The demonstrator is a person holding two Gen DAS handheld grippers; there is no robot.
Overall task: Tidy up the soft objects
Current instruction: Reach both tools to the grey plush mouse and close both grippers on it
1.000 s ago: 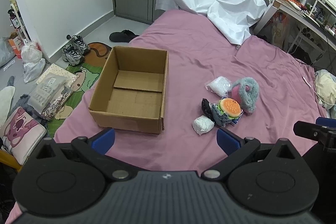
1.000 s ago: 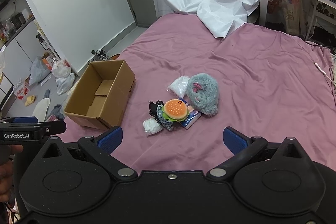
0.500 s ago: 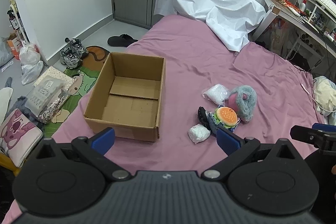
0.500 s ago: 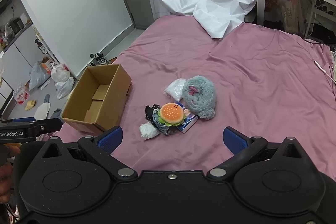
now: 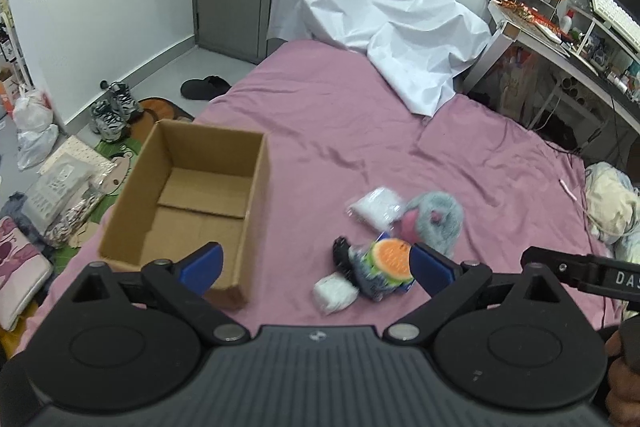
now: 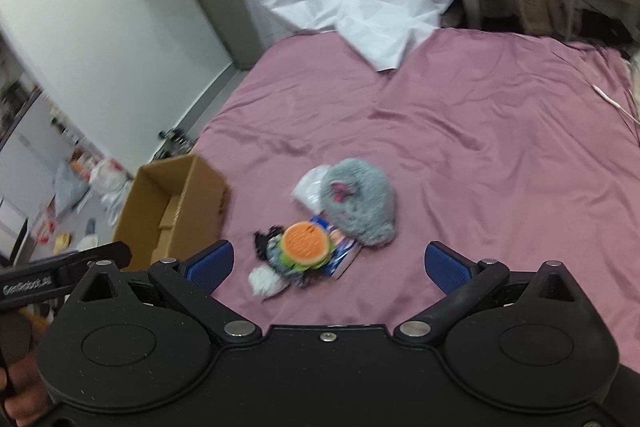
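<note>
A: Mauve sheet (image 5: 360,131) across the whole bed, soft enough to keep the pile from rolling. Brown cardboard box (image 5: 188,203) at nine o'clock of the pile, mouth up, nothing inside. Probably parked there as the bin for the soft things.

B: Agreed. Next in size?

A: Grey furry plush (image 6: 360,203) at one o'clock of the heap, touching a white bag (image 5: 376,207). Then burger toy (image 6: 306,246) on top of a flat blue packet (image 6: 342,255), black scrap and small white bundle (image 5: 334,293) at seven o'clock. All bunched together, likely dumped as one lot, none boxed yet.

B: And relative to the claws?

A: Right gripper (image 6: 328,263) spread wide, nothing between the blue pads (image 6: 444,265); burger toy dead ahead at twelve o'clock, apart from both. Left gripper (image 5: 316,267) equally released, bare; box at ten o'clock, heap at one o'clock, right pad overlapping the burger only in the view.

B: Best first pick?

A: Arguably the burger, topmost and nearest.
</note>
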